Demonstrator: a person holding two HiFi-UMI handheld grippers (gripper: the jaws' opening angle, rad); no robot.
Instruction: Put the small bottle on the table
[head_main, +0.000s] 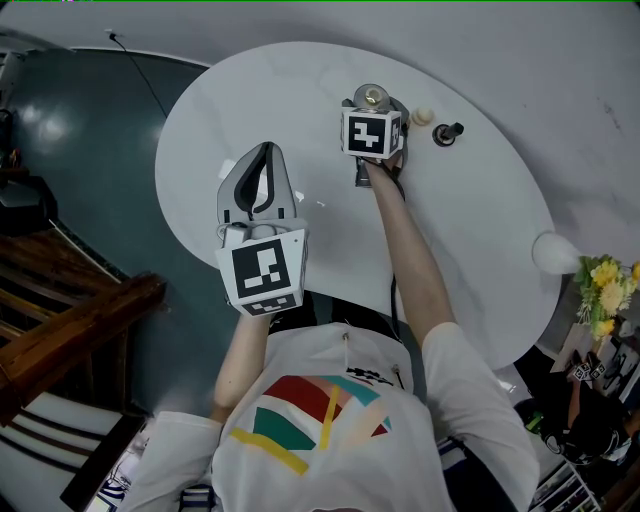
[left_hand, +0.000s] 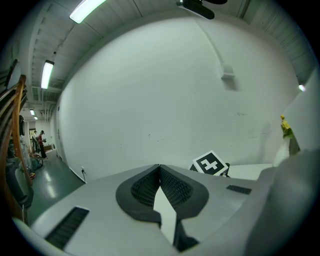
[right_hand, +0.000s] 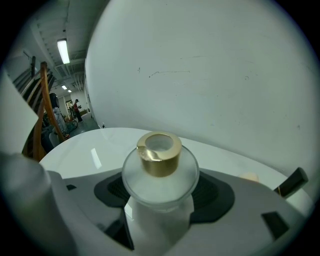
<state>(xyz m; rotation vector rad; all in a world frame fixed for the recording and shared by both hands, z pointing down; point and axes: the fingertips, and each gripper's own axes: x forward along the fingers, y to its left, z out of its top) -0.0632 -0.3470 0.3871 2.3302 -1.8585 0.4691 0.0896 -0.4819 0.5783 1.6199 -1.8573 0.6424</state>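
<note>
While the right gripper (right_hand: 162, 199) pinches the small bottle (right_hand: 159, 150) by its frosted body, the bottle stands tall with its gold top up. The white table (head_main: 250, 90) lies right under the gripper, so the way to go looks like straight down. Whether the bottom already touches cannot be told. The left gripper (left_hand: 160, 168), further from the bottle, is pressed together on nothing.

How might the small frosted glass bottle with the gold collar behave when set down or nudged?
The frosted glass bottle looks rigid and probably breakable, so set it gently. Its smooth rounded shoulder may slip in the right tool. Tipped over, the round body would likely roll.
</note>
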